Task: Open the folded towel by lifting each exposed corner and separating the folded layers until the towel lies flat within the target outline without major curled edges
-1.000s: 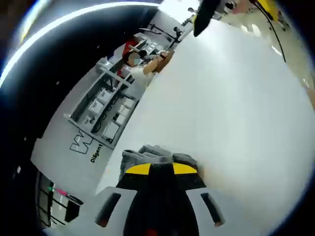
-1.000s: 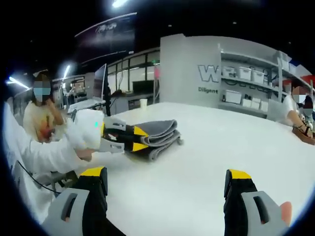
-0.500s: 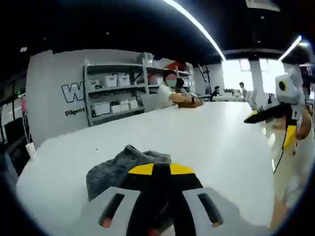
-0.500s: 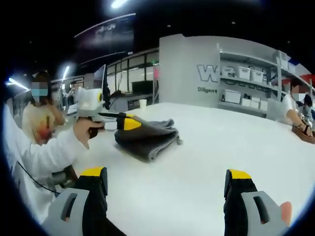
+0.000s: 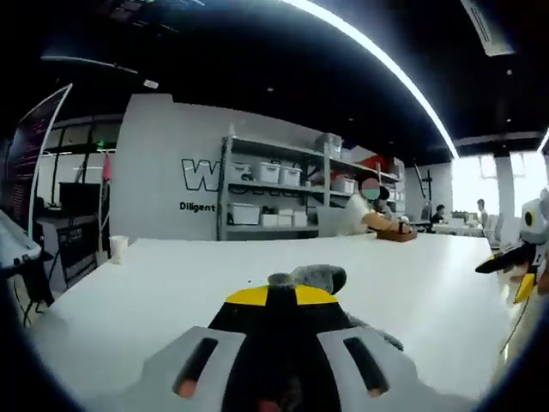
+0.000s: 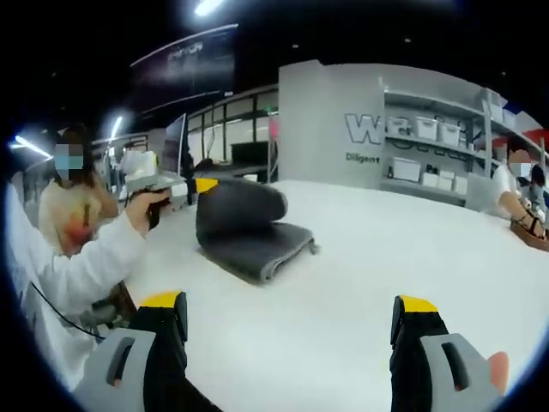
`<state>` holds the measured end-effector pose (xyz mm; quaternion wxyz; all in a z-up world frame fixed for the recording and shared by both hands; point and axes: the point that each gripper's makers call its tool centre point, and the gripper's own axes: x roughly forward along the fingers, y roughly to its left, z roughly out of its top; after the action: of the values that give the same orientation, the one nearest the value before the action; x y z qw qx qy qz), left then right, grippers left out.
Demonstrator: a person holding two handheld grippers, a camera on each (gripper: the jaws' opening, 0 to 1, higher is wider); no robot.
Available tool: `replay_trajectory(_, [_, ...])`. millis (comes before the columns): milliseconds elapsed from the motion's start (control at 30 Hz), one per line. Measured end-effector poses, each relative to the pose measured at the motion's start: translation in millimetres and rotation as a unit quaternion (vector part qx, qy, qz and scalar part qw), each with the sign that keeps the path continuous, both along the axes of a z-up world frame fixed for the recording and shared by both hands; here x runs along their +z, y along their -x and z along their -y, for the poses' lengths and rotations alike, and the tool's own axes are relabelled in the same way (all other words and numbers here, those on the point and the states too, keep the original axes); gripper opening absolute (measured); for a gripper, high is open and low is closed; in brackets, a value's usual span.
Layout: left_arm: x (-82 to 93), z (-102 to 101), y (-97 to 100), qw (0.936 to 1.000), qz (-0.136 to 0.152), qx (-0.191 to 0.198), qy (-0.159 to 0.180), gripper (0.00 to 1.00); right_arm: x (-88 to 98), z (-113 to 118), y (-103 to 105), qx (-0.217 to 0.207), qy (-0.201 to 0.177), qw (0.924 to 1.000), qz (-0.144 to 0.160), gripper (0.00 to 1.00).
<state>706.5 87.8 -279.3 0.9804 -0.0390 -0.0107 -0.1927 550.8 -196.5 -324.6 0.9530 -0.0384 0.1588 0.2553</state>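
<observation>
The grey towel (image 6: 249, 227) lies folded on the white tabletop (image 6: 360, 257), its top layer lifted by the left tongs (image 6: 206, 184), clamped on a corner. The right tongs (image 6: 287, 322) hover wide, empty. A thin grip could slip, dropping the layer back curled.

dark grey folded fabric towel (image 6: 249, 230): lies on the white tabletop, thick stacked layers showing at its near edge; top layer raised off the stack in a rounded, curled-over flap. in the left gripper view, a grey bunched edge (image 5: 310, 277) shows just past the jaw tips.
</observation>
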Motion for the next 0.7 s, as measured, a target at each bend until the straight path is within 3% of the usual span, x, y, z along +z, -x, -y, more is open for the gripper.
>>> replay_trajectory(267, [-11.0,-39.9,-0.1,0.9983,-0.006,0.058,0.005,0.07,1.2,1.1,0.7,-0.002,0.001,1.0,0.001,0.99])
replay_trajectory(467, [-21.9,-63.9,2.0,0.994,-0.014,0.101,-0.04,0.07,0.3,0.1,0.9,0.001,0.0,1.0,-0.001,0.99])
replay_trajectory(700, [-45.0,-93.9,9.4,0.9835,-0.042,0.144,-0.102,0.07,0.1,0.5,1.0,0.002,-0.001,1.0,-0.002,0.99])
